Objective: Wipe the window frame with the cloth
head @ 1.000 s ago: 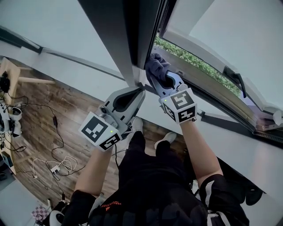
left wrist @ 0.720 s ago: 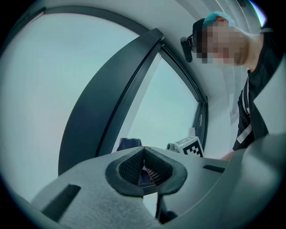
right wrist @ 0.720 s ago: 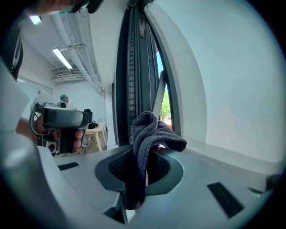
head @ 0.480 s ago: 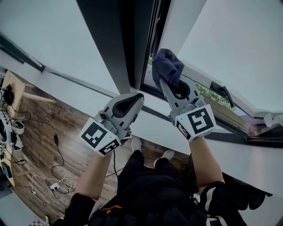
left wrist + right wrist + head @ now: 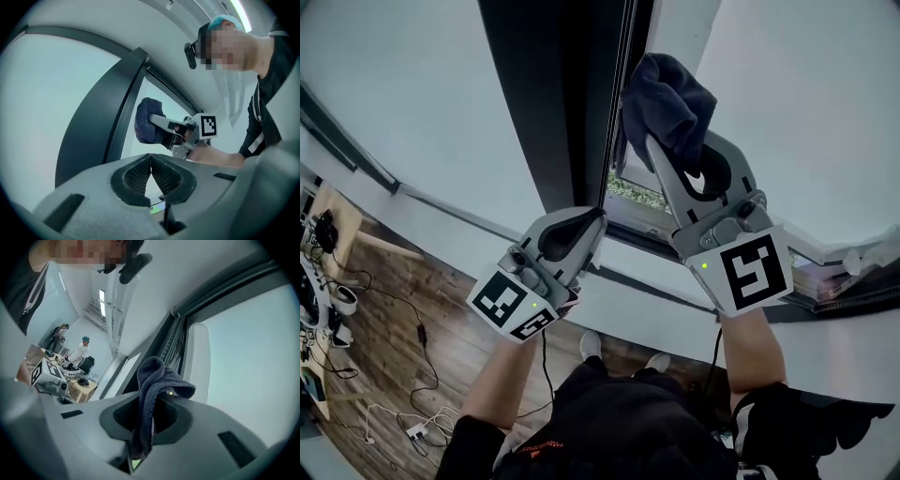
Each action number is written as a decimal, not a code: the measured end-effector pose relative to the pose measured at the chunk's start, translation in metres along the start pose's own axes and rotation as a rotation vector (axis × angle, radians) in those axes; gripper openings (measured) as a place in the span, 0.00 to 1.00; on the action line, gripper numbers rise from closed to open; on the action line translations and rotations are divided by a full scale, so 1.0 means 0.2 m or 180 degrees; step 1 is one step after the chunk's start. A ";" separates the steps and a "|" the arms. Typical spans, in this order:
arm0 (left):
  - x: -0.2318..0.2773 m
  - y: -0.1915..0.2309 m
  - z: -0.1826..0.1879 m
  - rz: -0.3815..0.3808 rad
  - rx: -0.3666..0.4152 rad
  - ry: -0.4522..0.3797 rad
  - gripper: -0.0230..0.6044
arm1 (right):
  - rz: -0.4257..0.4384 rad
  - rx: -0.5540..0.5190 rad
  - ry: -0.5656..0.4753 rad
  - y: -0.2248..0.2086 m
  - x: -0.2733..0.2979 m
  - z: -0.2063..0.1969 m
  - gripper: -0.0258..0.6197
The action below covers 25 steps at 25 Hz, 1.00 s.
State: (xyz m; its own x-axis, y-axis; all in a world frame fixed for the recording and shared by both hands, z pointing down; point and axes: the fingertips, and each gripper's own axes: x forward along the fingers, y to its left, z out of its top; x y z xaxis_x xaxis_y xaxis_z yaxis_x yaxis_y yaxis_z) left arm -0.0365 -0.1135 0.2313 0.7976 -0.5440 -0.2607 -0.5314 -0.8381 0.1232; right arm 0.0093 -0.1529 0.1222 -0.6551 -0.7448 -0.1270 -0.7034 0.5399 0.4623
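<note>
I am holding my left tongs (image 5: 592, 218) closed on nothing, just below the dark frame (image 5: 572, 94). My right tongs (image 5: 664, 145) are gripping the cloth (image 5: 670, 94), holding it at the frame's right edge.

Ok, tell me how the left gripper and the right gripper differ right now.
The left gripper is shut with nothing between its jaws, while the right gripper is shut on the dark cloth. The right gripper reaches higher along the window frame than the left gripper, which sits lower. Both are grey, carry a marker cube and point up toward the frame.
</note>
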 end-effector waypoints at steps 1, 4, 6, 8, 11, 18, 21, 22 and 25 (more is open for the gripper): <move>0.01 -0.01 0.01 -0.0019 0.0017 -0.0012 0.07 | -0.0010 -0.0087 -0.0037 -0.01 0.00 0.06 0.11; 0.01 -0.03 0.06 -0.0060 0.0052 -0.0043 0.07 | -0.0018 -0.0309 -0.0197 -0.04 0.02 0.23 0.11; 0.02 -0.03 0.09 -0.0079 0.0073 -0.0060 0.07 | -0.0023 -0.0406 -0.0278 -0.05 0.04 0.33 0.11; 0.02 -0.04 0.12 -0.0096 0.0092 -0.0075 0.07 | -0.0023 -0.0472 -0.0330 -0.07 0.06 0.41 0.11; 0.02 -0.06 0.14 -0.0116 0.0113 -0.0098 0.07 | 0.0011 -0.0610 -0.0360 -0.07 0.08 0.51 0.11; 0.01 -0.11 0.14 -0.0108 0.0123 -0.0126 0.07 | 0.0055 -0.0578 -0.0269 -0.06 0.13 0.50 0.11; 0.01 -0.11 0.12 -0.0075 0.0104 -0.0122 0.07 | 0.0068 -0.0531 -0.0200 -0.06 0.14 0.46 0.11; 0.01 -0.11 0.12 -0.0066 0.0098 -0.0120 0.07 | 0.0070 -0.0512 -0.0177 -0.07 0.14 0.44 0.11; 0.01 -0.12 0.09 -0.0051 0.0069 -0.0108 0.07 | 0.0079 -0.0432 -0.0129 -0.06 0.14 0.40 0.11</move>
State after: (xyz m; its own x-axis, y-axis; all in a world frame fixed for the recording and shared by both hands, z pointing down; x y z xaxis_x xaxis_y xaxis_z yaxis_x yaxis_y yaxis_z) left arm -0.0274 -0.0947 0.2102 0.7961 -0.5286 -0.2948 -0.5250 -0.8454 0.0981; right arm -0.0222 -0.1496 0.0428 -0.6843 -0.7140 -0.1482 -0.6450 0.4979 0.5797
